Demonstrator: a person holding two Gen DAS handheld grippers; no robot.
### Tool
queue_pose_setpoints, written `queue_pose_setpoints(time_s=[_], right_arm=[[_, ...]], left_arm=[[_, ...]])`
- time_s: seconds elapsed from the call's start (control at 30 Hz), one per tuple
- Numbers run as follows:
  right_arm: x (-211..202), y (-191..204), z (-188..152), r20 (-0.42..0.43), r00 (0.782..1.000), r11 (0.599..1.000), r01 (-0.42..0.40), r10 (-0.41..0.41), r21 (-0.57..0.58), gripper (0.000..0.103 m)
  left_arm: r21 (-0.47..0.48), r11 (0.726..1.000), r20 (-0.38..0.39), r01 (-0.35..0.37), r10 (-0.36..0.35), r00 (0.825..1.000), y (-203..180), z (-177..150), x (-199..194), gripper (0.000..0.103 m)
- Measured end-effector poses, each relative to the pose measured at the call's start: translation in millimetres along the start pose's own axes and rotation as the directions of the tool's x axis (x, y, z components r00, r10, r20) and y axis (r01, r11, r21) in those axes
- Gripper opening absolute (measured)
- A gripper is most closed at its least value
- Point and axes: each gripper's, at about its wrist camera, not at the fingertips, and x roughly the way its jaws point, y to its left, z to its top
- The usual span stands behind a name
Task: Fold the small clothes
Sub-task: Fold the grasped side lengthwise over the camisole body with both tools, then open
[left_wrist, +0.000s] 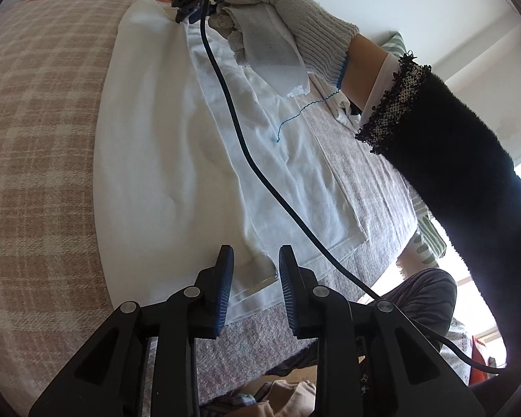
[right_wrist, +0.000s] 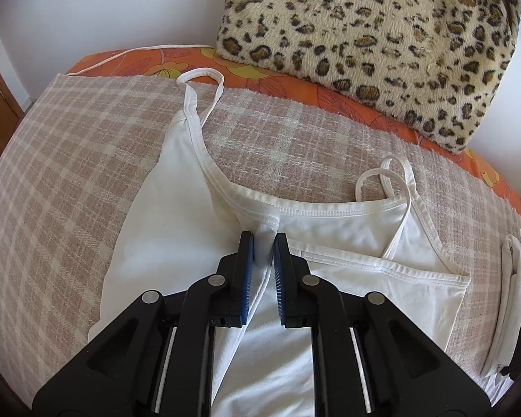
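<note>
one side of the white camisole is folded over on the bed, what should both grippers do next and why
Probably lift both clear: the left gripper and right gripper stand open, with the white camisole lying on the checked blanket, its folded flap settled.

The white camisole (right_wrist: 177, 243) under the right claw (right_wrist: 262, 243) is smooth, thin matt cotton-like cloth with stitched hems. It lies on a coarse woven plaid blanket (right_wrist: 69, 160); beyond it, a plush leopard-print cushion (right_wrist: 382, 45). Both claws are matt black plastic with ribbed blue pads (left_wrist: 225, 299) and shiny metal rivets (left_wrist: 191, 291).
</note>
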Motion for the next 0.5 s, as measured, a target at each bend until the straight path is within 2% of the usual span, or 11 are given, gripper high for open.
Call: queue_pose_setpoints(time_s=[0.17, 0.5], right_arm=[[-20.1, -18.8, -0.9, 0.025, 1.000, 0.998, -0.004, 0.002, 0.061, 0.030], [-87.4, -77.9, -40.5, 0.114, 0.992, 0.982, -0.078, 0.059, 0.171, 0.038]], left_arm=[[0.046, 0.998, -0.001, 0.032, -0.032, 0.999, -15.7, -7.3, -3.4, 0.027], [0.094, 0.993, 0.080, -0.070, 0.063, 0.995, -22.6, -13.3, -23.4, 0.027]])
